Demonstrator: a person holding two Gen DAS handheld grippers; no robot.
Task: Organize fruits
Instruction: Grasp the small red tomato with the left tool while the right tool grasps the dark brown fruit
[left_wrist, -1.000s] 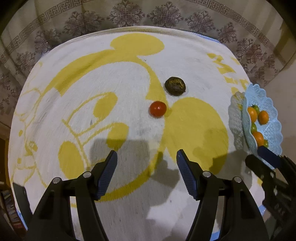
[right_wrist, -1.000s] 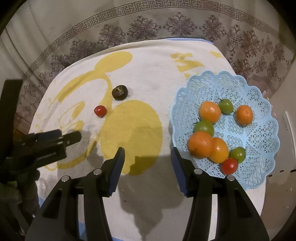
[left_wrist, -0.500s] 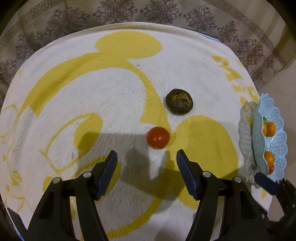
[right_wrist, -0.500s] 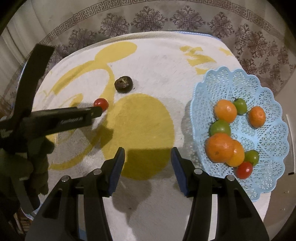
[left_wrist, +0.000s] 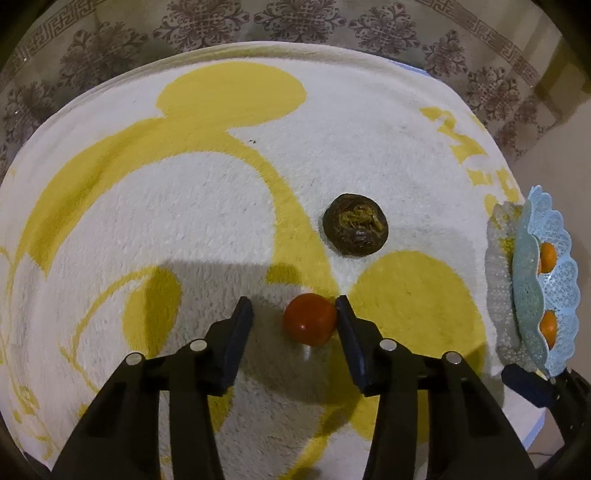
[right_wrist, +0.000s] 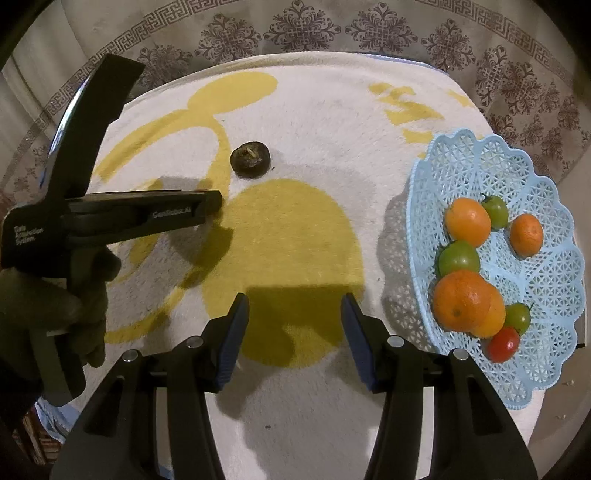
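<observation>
Blue plastic basket (right_wrist: 554, 280), right of the right gripper (right_wrist: 293, 338), holds oranges (right_wrist: 466, 220), green tomatoes (right_wrist: 459, 257) and one red. Right gripper stays spread, empty. Left gripper (left_wrist: 293, 325) has dropped over the red tomato (left_wrist: 309, 319); jaws closing, right pad touching.

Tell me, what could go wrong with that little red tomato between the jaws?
1. The left gripper is closing its jaws, and only the right-hand one touches the red tomato. It could roll away across the towel.
2. A hard squeeze might squash it.
3. The blue basket already holds several fruits, so a dropped tomato could bounce off them.
</observation>
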